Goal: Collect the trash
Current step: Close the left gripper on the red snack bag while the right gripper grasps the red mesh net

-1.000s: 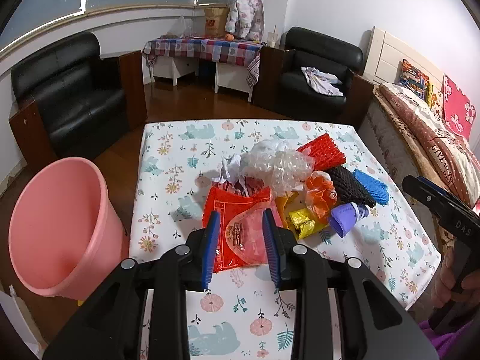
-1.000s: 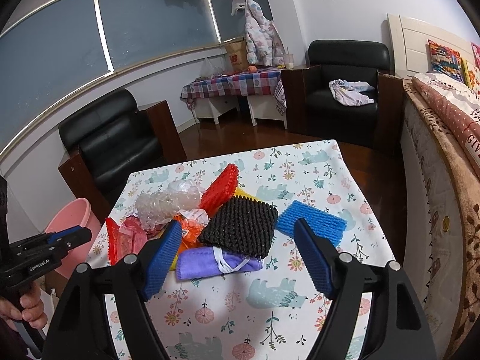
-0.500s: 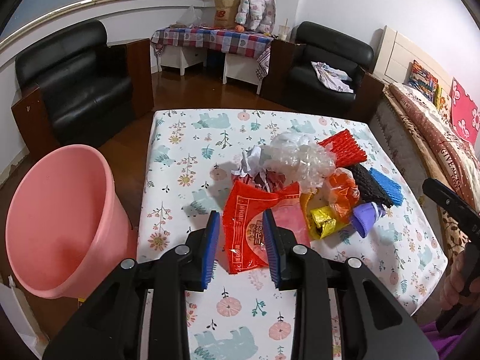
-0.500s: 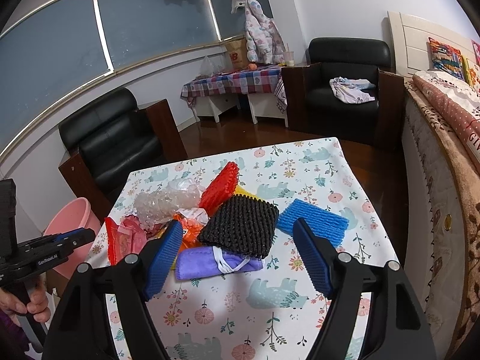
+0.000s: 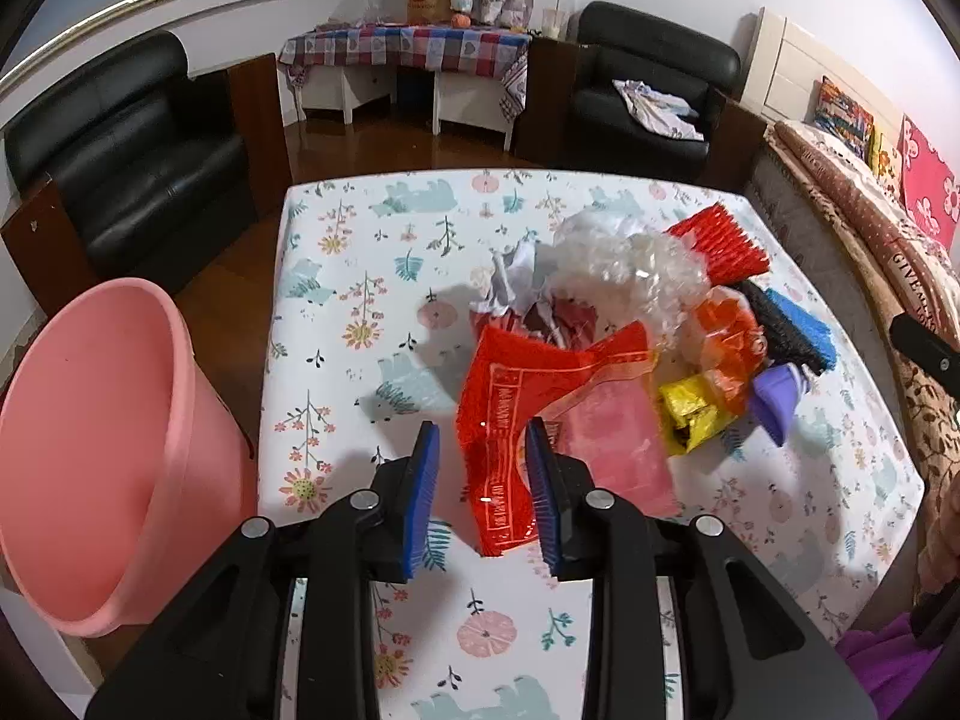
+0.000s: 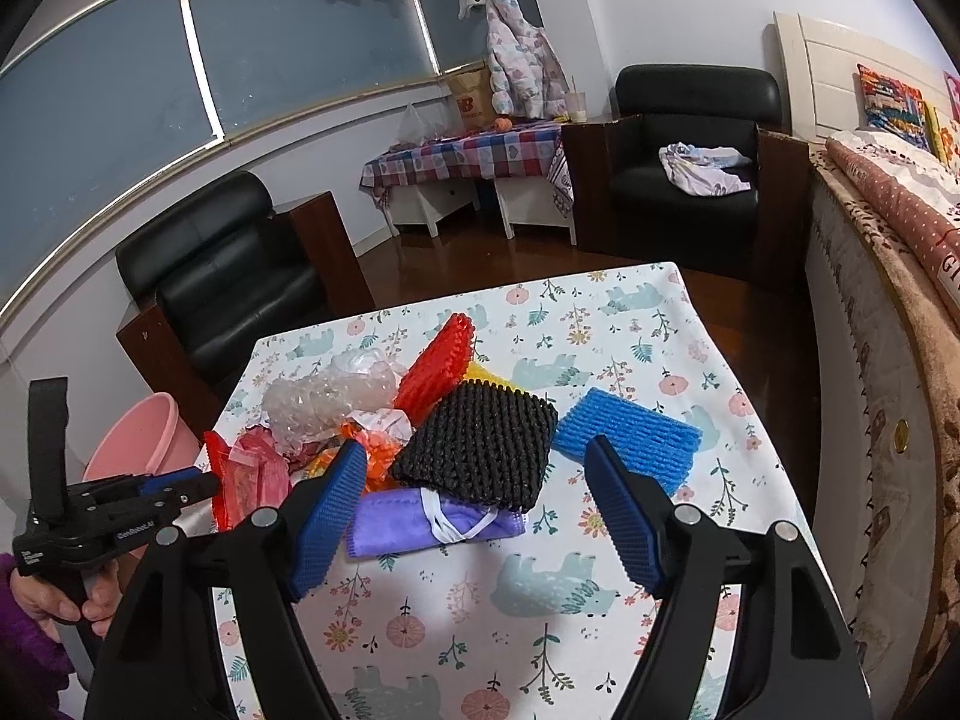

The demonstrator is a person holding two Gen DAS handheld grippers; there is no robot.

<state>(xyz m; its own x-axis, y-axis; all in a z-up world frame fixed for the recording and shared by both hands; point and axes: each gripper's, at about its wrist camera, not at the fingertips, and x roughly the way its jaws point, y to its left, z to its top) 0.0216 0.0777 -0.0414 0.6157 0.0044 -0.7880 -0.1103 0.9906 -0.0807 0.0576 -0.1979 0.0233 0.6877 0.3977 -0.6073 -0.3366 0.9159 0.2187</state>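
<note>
A heap of trash lies on the floral table (image 5: pixel 360 252). It holds a red plastic bag (image 5: pixel 528 384), bubble wrap (image 5: pixel 624 270), a black foam net (image 6: pixel 480 444), a blue foam net (image 6: pixel 630 438), a red foam net (image 6: pixel 435 366) and a purple mask (image 6: pixel 432 528). My left gripper (image 5: pixel 482 427) is open and low over the near end of the red bag, which shows between its blue pads without being pinched. My right gripper (image 6: pixel 477 447) is wide open, held above the mask and the black net. The left gripper (image 6: pixel 204 483) also shows in the right wrist view, beside the red bag (image 6: pixel 240 480).
A pink bucket (image 5: pixel 90 450) stands on the floor against the table's left side. Black armchairs (image 5: pixel 120 168) and a checked side table (image 5: pixel 408 42) stand behind. A bed (image 5: pixel 870 228) runs along the right. A yellow wrapper (image 5: pixel 690 408) and an orange bag (image 5: pixel 726 330) lie in the heap.
My left gripper has come down and forward onto the red bag, whose near end now sits between the pads. Its opening is unchanged. The right gripper has stayed put.
</note>
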